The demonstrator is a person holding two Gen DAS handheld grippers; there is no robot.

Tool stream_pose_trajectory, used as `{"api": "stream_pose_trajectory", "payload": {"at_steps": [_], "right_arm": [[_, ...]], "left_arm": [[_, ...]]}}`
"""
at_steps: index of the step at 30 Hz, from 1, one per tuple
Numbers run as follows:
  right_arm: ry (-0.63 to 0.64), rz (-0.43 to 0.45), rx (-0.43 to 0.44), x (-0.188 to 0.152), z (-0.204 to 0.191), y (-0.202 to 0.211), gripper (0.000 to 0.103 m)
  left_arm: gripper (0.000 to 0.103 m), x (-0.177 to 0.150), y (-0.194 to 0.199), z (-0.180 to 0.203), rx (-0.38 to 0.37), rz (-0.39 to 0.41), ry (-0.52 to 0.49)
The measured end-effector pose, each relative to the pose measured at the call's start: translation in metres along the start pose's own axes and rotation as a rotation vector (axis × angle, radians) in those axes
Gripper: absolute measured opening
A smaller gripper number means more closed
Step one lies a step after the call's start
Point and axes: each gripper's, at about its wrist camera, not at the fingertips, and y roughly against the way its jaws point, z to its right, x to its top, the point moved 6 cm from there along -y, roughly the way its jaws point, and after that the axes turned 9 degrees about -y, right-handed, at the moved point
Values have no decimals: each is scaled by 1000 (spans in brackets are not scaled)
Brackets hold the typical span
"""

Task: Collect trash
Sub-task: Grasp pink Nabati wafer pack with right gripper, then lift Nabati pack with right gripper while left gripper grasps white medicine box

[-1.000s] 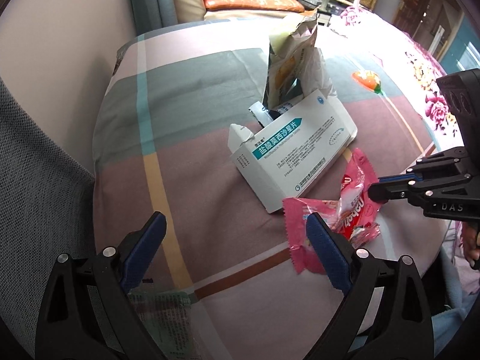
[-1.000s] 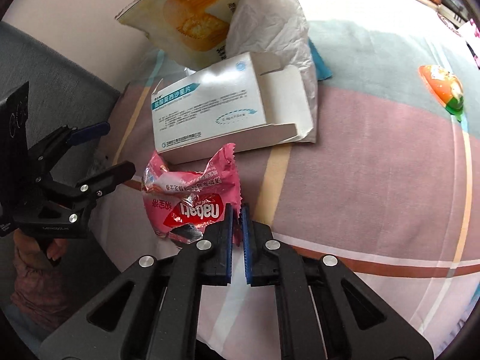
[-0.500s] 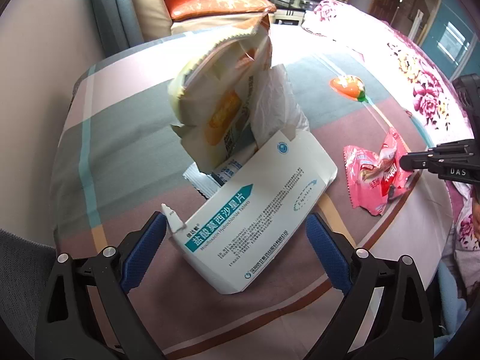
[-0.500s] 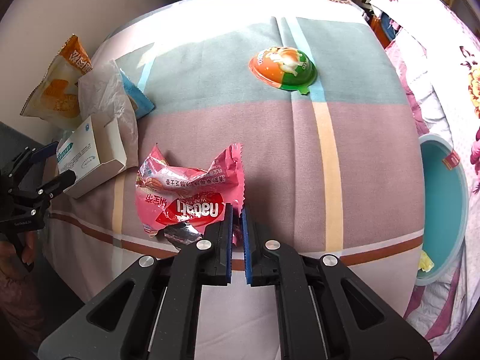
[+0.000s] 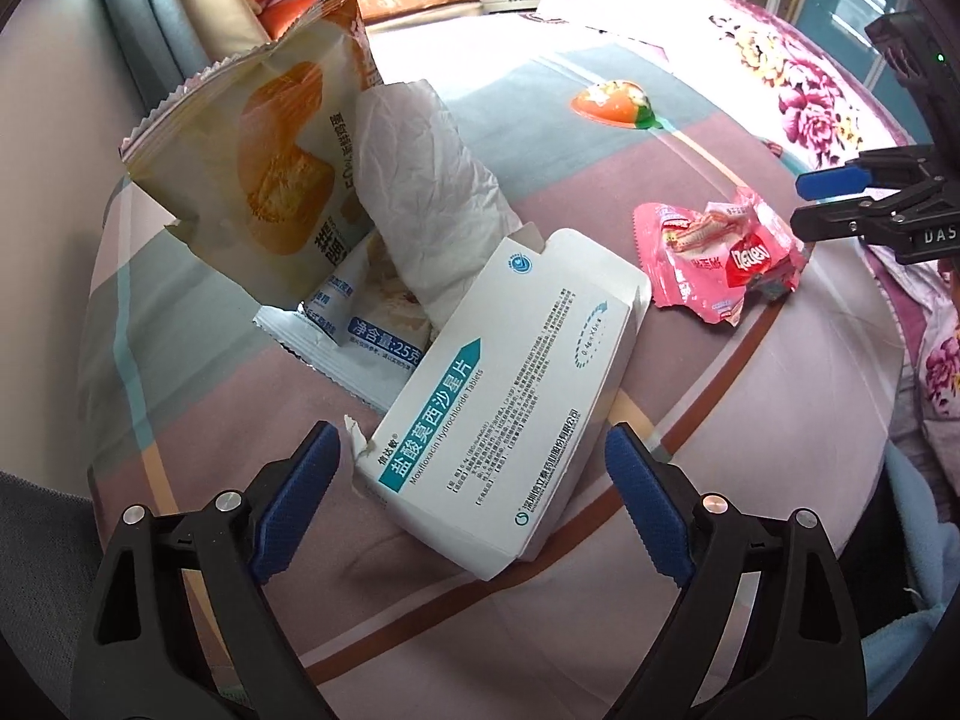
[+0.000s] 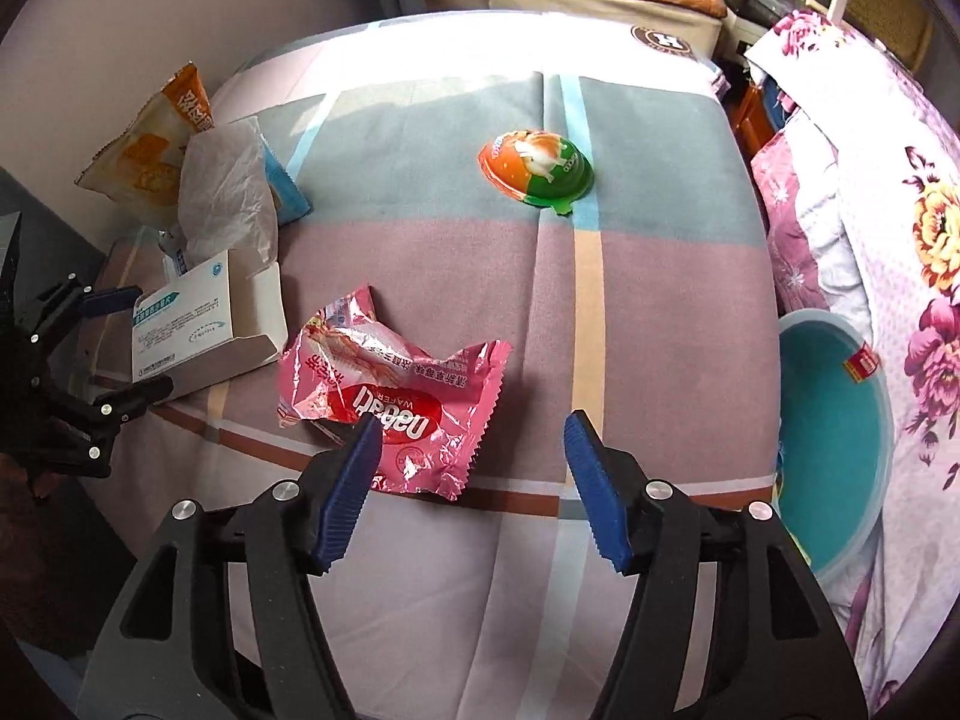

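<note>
A white medicine box [image 5: 510,396] lies on the checked bed cover [image 5: 600,192], between the fingers of my left gripper [image 5: 471,444]. Its jaws are wide and closing, and the pads stand clear of the box. A crumpled pink wafer wrapper [image 6: 390,396] lies flat just ahead of my right gripper [image 6: 473,423], whose jaws are opening with only the wrapper's near edge between them. Behind the box sit an orange snack bag [image 5: 264,168], a crumpled white wrapper [image 5: 432,180] and a blue-and-white sachet [image 5: 360,330]. An orange-and-green jelly cup [image 6: 537,171] rests farther back.
A teal bin [image 6: 834,450] stands on the floor off the bed's right side, with a scrap inside. A pink floral quilt [image 6: 870,210] is heaped beyond it. A grey fabric edge [image 5: 36,540] lies at the left.
My right gripper carried the pink wrapper rightward across the bed, then opened and let it go. My left gripper moved in over the white box, which now sits between its fingers.
</note>
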Motion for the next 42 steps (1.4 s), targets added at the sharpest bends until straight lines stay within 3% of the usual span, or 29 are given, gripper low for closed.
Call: {"api": "stream_pose_trajectory", "payload": {"at_steps": [4,6,13,18,20,23,25,26,28,31,42], "right_arm": [[158,-6,-13,11,-22,-2,63],[237,-28,1,14,-34,-7,68],[482,-190,40,6,-62,-38,71],[557,-267,25,0,-64,-61,71],[574,-256,29,-1,-65,-63,72],[531,-231,63,1,-62,-60,62],[511,-205,58,2,-57,-56,43],[488,-199,60,2,-54,-54,42],[445,-185,59,0,-46,-49,40],[407,-171,43,-9,-37,-43,39],[131,-93,2,-27,14,-22,39]], "left_arm": [[90,7,-4,-4,-16,-5,4],[91,10,-6,-2,-27,-11,-21],[91,13,-20,13,-75,-47,-98],[91,10,-31,11,-78,-75,-77],[90,13,-33,13,-70,-76,-87],[89,20,-35,19,-59,-76,-93],[81,24,-35,22,-57,-66,-92],[78,26,-34,24,-62,-60,-86],[69,28,-31,27,-79,-52,-68],[66,26,-28,33,-52,-42,-56],[64,17,-6,43,-31,-30,92]]}}
